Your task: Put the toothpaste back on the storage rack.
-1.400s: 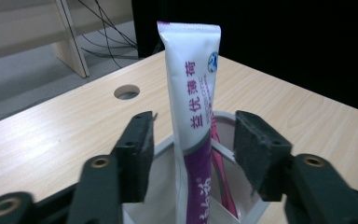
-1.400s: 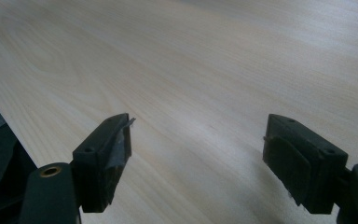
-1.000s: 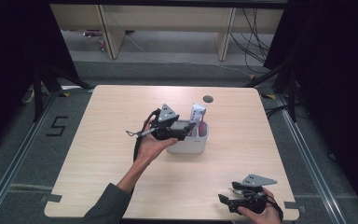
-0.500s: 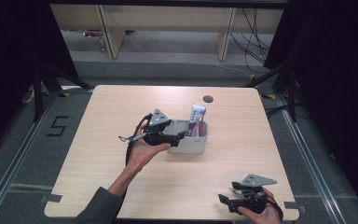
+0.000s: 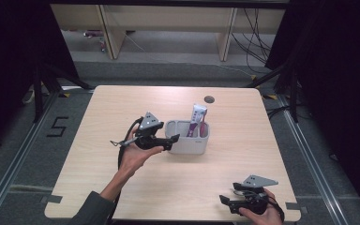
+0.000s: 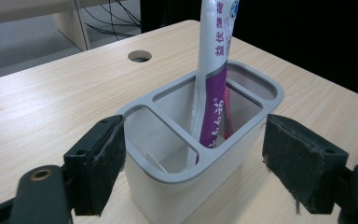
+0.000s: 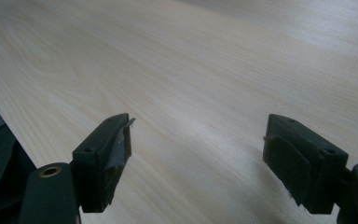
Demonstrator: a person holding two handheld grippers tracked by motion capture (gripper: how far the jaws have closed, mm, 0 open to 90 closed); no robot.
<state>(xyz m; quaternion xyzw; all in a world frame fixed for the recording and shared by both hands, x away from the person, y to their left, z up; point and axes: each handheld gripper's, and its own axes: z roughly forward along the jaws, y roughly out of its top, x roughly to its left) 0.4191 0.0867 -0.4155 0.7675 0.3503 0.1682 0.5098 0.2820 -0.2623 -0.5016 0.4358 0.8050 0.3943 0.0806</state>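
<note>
1. The step in hand looked like the left gripper (image 5: 168,140) drawing off from the white holder (image 5: 187,140), or lining up on it. Its jaws stood wide apart and held nothing, one on each side of the holder's near end without touching it, as the left gripper view showed.

2. The holder (image 6: 200,163) sat near the middle of the tabletop (image 5: 122,103), a little toward the far edge and short of the round cable hole (image 5: 209,99). A toothpaste tube (image 5: 198,119) stood upright in its right-hand compartment, leaning slightly. In the left gripper view the tube (image 6: 214,84) rose from the farther compartment, and the nearer one appeared empty but for a faint thin thing I could not make out.

3. The right gripper (image 5: 225,200) rested low near the tabletop's near right corner, well apart from the holder. Its jaws were spread over bare wood and gripped nothing, as the right gripper view showed.

4. If the holder was to be moved, my judgement was that the next move called for easing the left jaws forward around its walls and closing squarely, keeping it level so the tube did not tip.

5. Against the picture from a second before, the left gripper had drawn back toward the left edge and off the holder's top. The holder, the tube and the right gripper had stayed where they were.
</note>
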